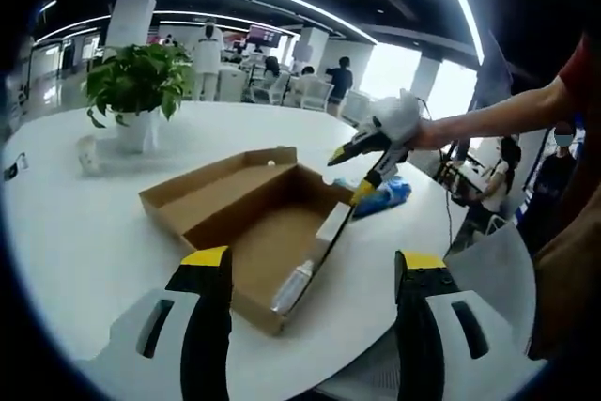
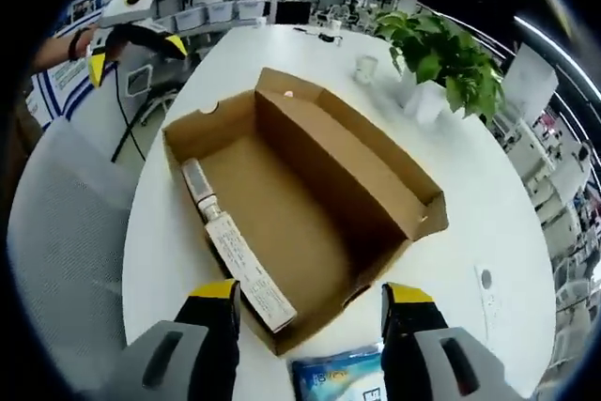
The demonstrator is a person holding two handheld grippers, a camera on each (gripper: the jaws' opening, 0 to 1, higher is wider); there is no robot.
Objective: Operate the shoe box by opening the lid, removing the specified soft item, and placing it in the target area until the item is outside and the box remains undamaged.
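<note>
The shoe box [image 2: 310,204] lay open on the counter [image 2: 488,223]. The soft blue packet [image 2: 338,377] (light, squashy, probably slippery) sat outside at 6 o'clock, between the right hand-held gripper [image 2: 310,312], jaws wide and empty. The left hand-held gripper [image 1: 313,274] gaped empty too. Best pinched mid-body.

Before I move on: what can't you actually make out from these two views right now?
- Blue soft pack, right gripper view: cut off by the bottom edge, between the right gripper fingers; print too small.
- Same pack, left gripper view: partly behind the right gripper.
- Label on the long white carton in the shoe box: too small to read.
- Small bottle: cap end and contents unclear.
- Left gripper: empty, fingers apart.
</note>
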